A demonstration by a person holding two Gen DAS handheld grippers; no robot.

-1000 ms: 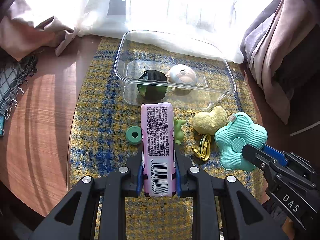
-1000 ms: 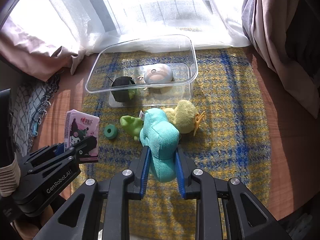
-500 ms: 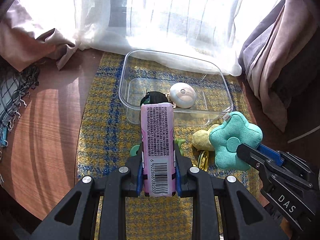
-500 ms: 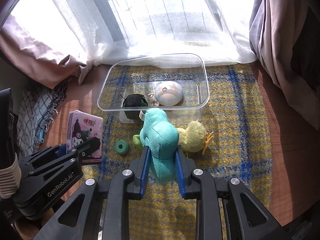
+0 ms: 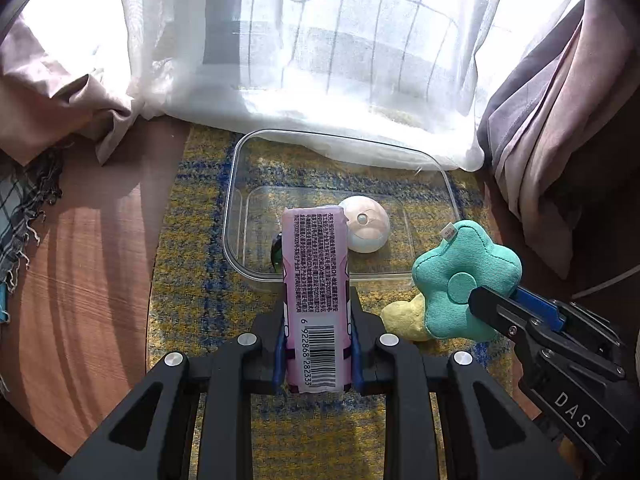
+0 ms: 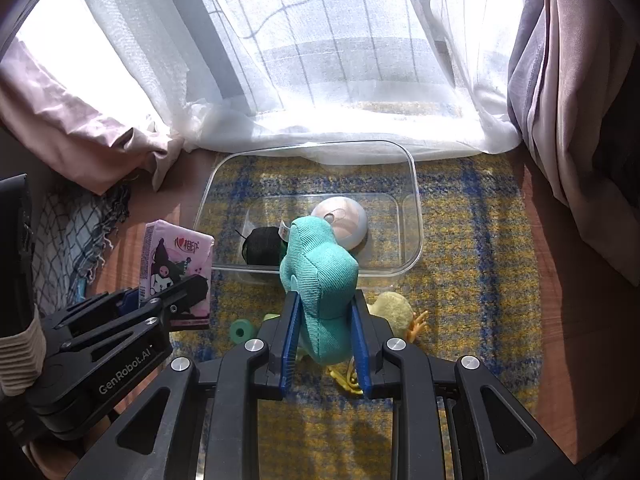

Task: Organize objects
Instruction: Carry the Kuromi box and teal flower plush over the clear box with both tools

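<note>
The left tool [image 5: 317, 344] is clamped on a pink tissue pack [image 5: 314, 280], a soft rectangular packet in glossy film with fine print and a barcode on its upward face; blue pads press its two long sides. The pack's far end reaches over the near wall of the clear plastic bin [image 5: 240, 168], the landmark here. The right tool [image 6: 324, 344] is closed around a teal flower plush [image 6: 320, 280], a puffy five-lobed cushion of ribbed, corduroy-like cloth with a white tag; it hangs just in front of the bin's near right part.

The bin is a shallow rounded rectangle with thin see-through walls. Inside it lie a pale, smooth domed gadget [image 6: 342, 226] toward the middle and a black ball of yarn [image 6: 262, 246] to its left. Just outside the near wall, on the woven yellow-and-blue plaid mat [image 6: 480, 280], sit a fuzzy yellow plush [image 6: 394, 308] with orange feet and a small green foam ring [image 6: 242, 329]. The mat lies on a reddish wood-grain worktop [image 5: 88, 280]. Beyond the bin's far wall hangs a sheer white curtain [image 6: 320, 60]; heavier mauve drapes [image 6: 580, 80] fall to its right, and a fringed checked cloth [image 5: 18, 208] lies to the bin's left.
</note>
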